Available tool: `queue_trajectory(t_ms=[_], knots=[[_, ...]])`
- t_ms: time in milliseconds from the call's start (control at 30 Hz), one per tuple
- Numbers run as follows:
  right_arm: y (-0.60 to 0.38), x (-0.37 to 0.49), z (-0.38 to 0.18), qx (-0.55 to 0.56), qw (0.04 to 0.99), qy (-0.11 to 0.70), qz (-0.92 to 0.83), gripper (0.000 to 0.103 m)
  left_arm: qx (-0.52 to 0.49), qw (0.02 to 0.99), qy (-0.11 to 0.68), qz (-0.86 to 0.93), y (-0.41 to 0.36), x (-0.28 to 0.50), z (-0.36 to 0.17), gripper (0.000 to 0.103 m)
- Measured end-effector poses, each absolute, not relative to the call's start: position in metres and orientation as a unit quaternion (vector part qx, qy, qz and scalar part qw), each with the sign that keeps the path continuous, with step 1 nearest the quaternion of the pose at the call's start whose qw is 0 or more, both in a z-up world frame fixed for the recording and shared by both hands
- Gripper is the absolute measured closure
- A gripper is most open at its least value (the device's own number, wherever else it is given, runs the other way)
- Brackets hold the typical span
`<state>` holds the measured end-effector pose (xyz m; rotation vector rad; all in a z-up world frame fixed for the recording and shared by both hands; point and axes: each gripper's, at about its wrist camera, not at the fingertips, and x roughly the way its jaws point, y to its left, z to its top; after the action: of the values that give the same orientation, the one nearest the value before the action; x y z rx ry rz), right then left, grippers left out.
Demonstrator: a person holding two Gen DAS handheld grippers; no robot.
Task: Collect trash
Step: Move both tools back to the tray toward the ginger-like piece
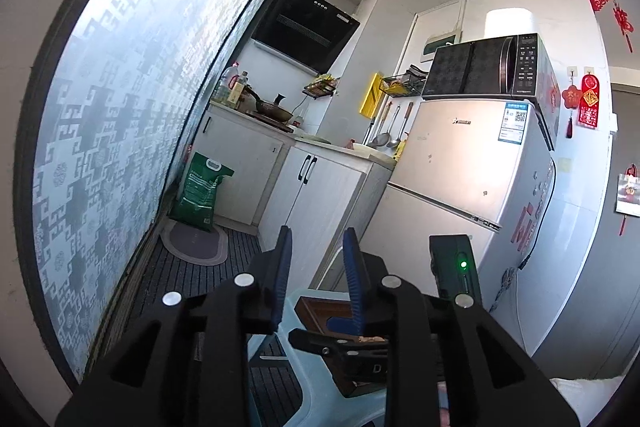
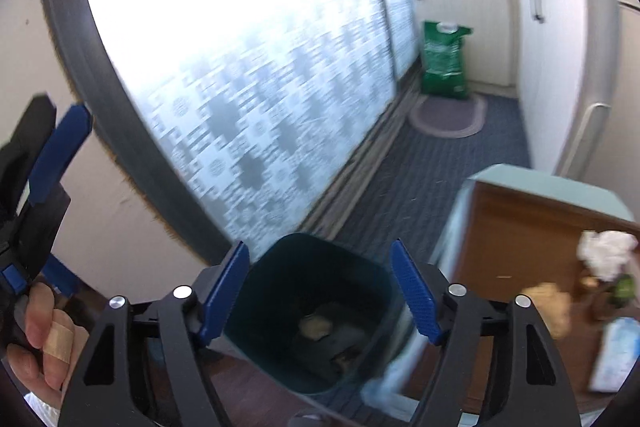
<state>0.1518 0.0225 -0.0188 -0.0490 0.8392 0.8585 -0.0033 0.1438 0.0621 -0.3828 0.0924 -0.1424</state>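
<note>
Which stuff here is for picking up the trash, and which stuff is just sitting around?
For the job:
- dark bin, some trash already inside
- white crumpled tissue on the brown table
- tan scraps beside it
- right gripper, open above the bin
- left gripper, empty

Just lying about:
- green sack
- oval mat
- fridge
- microwave
</note>
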Motion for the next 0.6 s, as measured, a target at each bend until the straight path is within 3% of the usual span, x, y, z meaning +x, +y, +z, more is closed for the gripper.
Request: queue_trajectory(t_ms=[167,600], knots=[[-0.025,0.17,-0.015,-0.029,0.85,0.386,0.357,0.035,-0.165,0.981,0.087,-0.06,0.115,0.023,0.058,0.064],[-0.139,0.204,-0.023,-0.009,0.888,0.392,0.239,0.036,-0.064,0.954,0.285,-0.072,0.015,0.116,-0.004,0.052]])
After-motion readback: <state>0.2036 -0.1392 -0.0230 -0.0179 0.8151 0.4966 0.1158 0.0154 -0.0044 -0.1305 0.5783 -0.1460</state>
